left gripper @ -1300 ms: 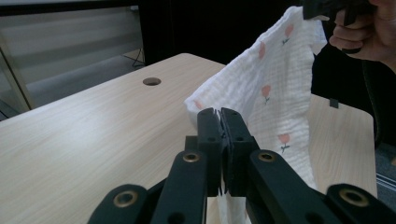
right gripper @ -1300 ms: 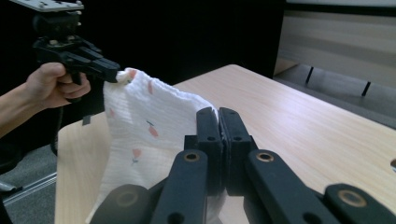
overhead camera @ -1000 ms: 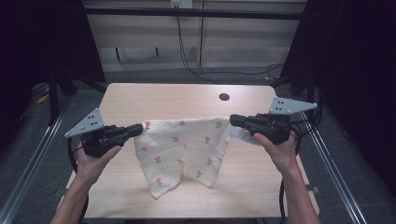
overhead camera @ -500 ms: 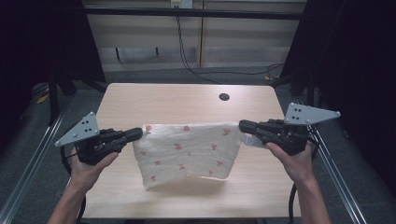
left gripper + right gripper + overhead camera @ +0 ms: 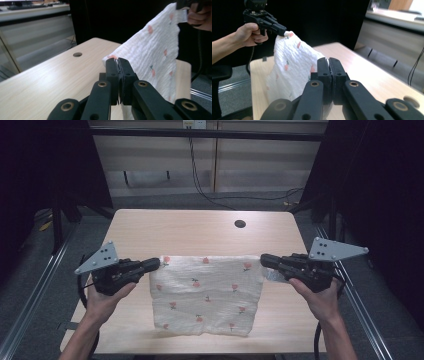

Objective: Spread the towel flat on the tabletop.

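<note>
A white cloth [image 5: 205, 292] with small red fruit prints hangs stretched between my two grippers above the wooden table [image 5: 200, 227]. My left gripper [image 5: 156, 264] is shut on the cloth's upper left corner. My right gripper [image 5: 264, 260] is shut on its upper right corner. The top edge runs taut and level; the lower edge rests near the table's front. In the left gripper view the cloth [image 5: 152, 50] rises from my shut left gripper [image 5: 118, 60] toward the other hand. In the right gripper view the cloth [image 5: 292, 65] spans from my right gripper [image 5: 329, 60] to the far gripper.
A round dark hole [image 5: 240, 224] sits in the table toward the back right. Metal frame rails [image 5: 40, 285] run along both sides of the table. A cable [image 5: 80, 287] loops beside the left hand. Black curtains stand at left and right.
Both grippers have moved apart, pulling the cloth from a sagging, crumpled shape into a flat rectangle with a taut top edge.
</note>
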Available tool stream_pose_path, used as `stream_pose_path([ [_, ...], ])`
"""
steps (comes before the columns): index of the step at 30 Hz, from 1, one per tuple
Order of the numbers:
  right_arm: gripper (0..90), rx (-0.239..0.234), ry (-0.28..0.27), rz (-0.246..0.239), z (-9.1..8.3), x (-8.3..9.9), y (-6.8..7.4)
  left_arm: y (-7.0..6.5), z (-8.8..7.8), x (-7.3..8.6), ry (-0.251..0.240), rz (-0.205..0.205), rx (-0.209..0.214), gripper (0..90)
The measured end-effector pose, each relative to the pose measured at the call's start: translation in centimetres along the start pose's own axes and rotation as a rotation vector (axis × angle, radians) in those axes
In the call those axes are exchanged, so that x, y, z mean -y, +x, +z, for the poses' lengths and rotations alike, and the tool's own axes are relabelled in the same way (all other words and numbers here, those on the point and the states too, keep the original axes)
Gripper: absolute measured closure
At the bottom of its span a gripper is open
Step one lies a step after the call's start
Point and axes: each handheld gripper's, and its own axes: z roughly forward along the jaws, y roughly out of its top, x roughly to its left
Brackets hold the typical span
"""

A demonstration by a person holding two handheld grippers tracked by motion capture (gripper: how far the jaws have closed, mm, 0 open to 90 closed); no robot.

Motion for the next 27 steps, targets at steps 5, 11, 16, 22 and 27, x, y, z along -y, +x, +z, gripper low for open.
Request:
stream_pose_path([
  [5, 88.1, 0.019, 0.048, 0.058, 0.7, 2.1, -1.8, 0.9, 2.0, 1.4, 0.06, -0.022, 0.003, 87.9],
  [11, 88.1, 0.043, 0.097, 0.096, 1.6, 3.6, -3.2, 1.3, 3.4, 2.6, 0.106, -0.039, 0.008, 87.9],
  [16, 88.1, 0.046, 0.115, 0.097, 2.6, 4.0, -3.8, 1.9, 3.3, 2.9, 0.114, -0.05, -0.011, 87.9],
  [22, 88.1, 0.043, 0.143, 0.107, 4.2, 4.6, -4.7, 3.3, 3.9, 4.0, 0.128, -0.088, -0.033, 87.8],
  [27, 88.1, 0.057, 0.172, 0.123, 5.2, 5.4, -5.3, 4.1, 4.9, 4.7, 0.154, -0.101, -0.041, 87.7],
])
